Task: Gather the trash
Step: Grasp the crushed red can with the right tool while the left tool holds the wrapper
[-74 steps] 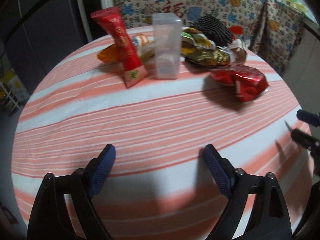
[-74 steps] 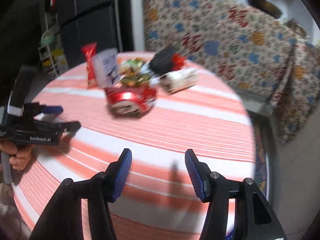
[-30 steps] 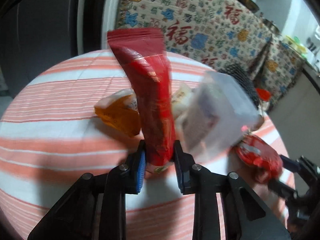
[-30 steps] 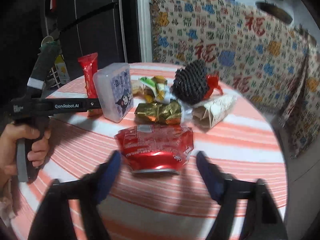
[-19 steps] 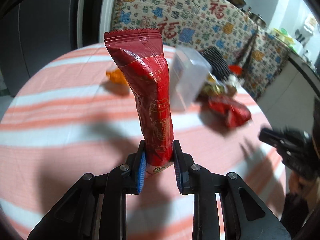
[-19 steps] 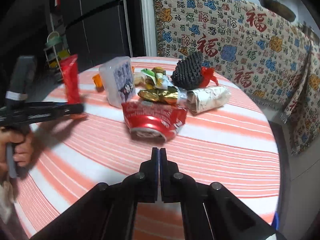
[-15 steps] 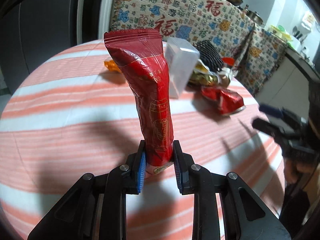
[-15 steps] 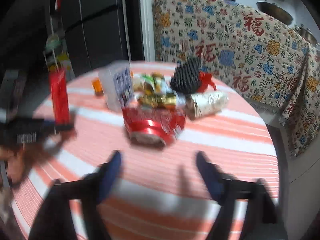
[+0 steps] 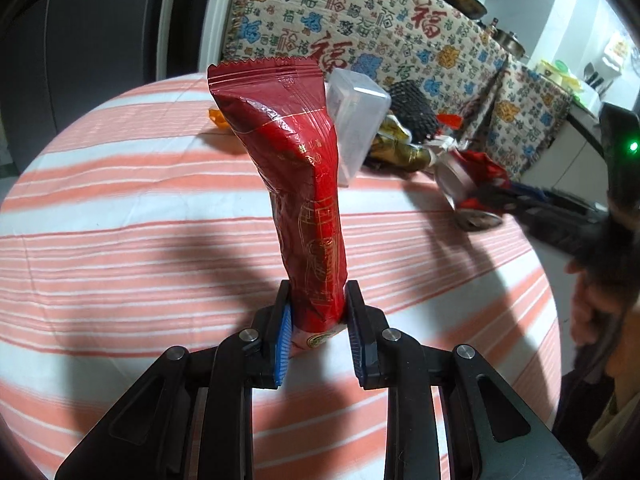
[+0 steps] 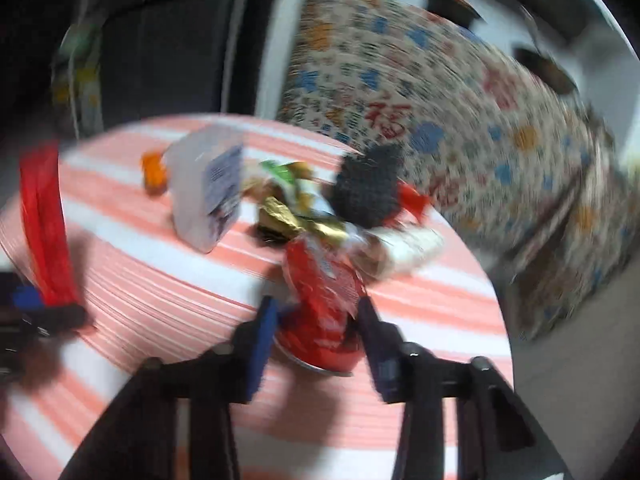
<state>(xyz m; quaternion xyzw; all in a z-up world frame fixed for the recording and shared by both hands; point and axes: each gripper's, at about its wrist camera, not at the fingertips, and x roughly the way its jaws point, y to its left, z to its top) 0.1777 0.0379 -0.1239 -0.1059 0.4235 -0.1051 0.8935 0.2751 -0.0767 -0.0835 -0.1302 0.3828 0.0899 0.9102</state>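
Note:
My left gripper is shut on the lower end of a tall red snack wrapper, which stands upright above the striped table. The wrapper also shows at the left edge of the blurred right wrist view. A crushed red can sits between the jaws of my right gripper, which are closing, and the pads touch its sides. In the left wrist view the can is tilted at the pile's right end, with the right gripper on it.
A clear plastic box, a gold wrapper, a black mesh item and an orange wrapper lie at the table's far side. A white paper wrapper lies by the can. Patterned cloth covers furniture behind. A hand is at the right.
The left gripper took the red wrapper out of the pile and drew it back, then held still. The right gripper opened wide, came up to the crushed can and closed around it.

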